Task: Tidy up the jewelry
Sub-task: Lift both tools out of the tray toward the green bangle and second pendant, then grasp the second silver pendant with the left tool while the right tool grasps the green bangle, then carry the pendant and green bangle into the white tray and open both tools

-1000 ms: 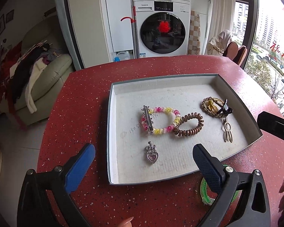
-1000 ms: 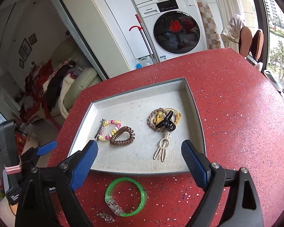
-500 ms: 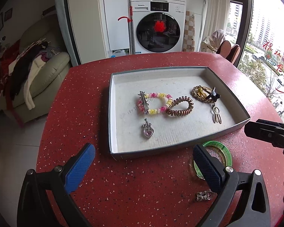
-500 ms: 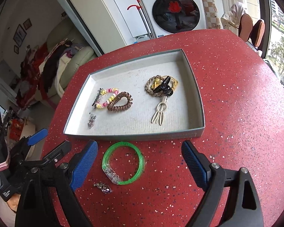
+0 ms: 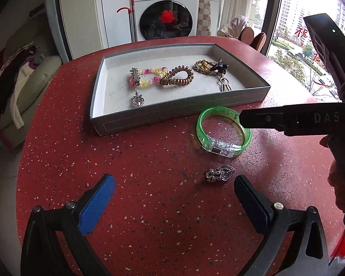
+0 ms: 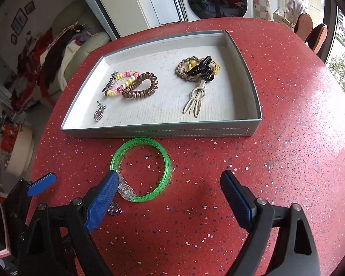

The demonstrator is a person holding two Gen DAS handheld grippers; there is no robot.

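Two grippers, both with blue-padded jaws spread wide and nothing held between them.

Left gripper point(image 5: 172, 197): hangs over bare red speckled table point(image 5: 149, 161); a small silver heart charm point(image 5: 220, 173) lies on the table just beyond its right finger, apart from the pad.

Right gripper point(image 6: 169, 194): poised above the green bangle point(image 6: 165, 161), its left fingertip point(image 6: 103, 197) overlapping the bangle's clear clasp in the view; whether pad and clasp touch cannot be told. The same silver charm shows just behind that finger.

Green bangle: translucent, lying flat on the table, just outside the near wall of the tray.

Tray point(image 6: 158, 132): shallow, grey outside, white lined, resting on the table. Contents:
- silver heart pendant point(image 6: 99, 112), near left corner;
- pink-and-yellow bead bracelet point(image 6: 124, 84) with a silver hair clip point(image 6: 110, 84) lying across its left end;
- brown spiral hair tie point(image 6: 141, 88), touching the bead bracelet's right side;
- braided tan band point(image 6: 184, 70) toward the far right corner, with a black claw clip point(image 6: 200, 69) on top;
- cream pronged clip point(image 6: 195, 101), just nearer than the black claw clip.

Background: white washing machine point(image 5: 165, 16) beyond the table's far edge.
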